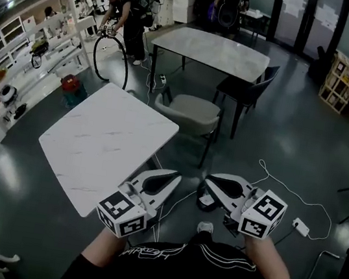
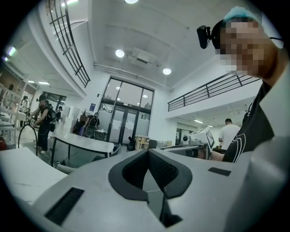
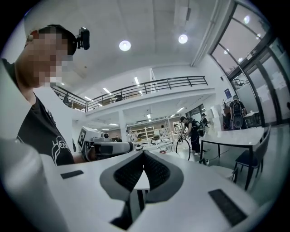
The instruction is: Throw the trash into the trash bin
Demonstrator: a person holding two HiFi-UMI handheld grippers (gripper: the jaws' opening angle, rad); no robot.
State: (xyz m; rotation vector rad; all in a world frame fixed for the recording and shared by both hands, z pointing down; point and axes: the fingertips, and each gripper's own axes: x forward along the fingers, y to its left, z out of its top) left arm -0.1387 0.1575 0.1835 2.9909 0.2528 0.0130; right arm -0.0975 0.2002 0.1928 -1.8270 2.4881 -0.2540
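In the head view I hold both grippers level, close before my body, with their tips turned toward each other. My left gripper [image 1: 177,177] is shut and empty; in its own view the dark pads [image 2: 136,171] meet with nothing between them. My right gripper [image 1: 206,185] is also shut and empty, its pads [image 3: 156,171] pressed together. Each gripper view shows the other gripper's marker cube [image 2: 205,136] [image 3: 86,138]. I cannot make out any trash or a trash bin for certain. A small dark thing [image 1: 206,202] sits on the floor below the gripper tips.
A white marble table [image 1: 105,144] stands just left of my left gripper. A grey chair [image 1: 188,113], a larger table [image 1: 212,49] and a black chair [image 1: 244,91] lie ahead. A cable and power strip [image 1: 300,226] cross the floor at right. A person with a bicycle [image 1: 123,26] is far left.
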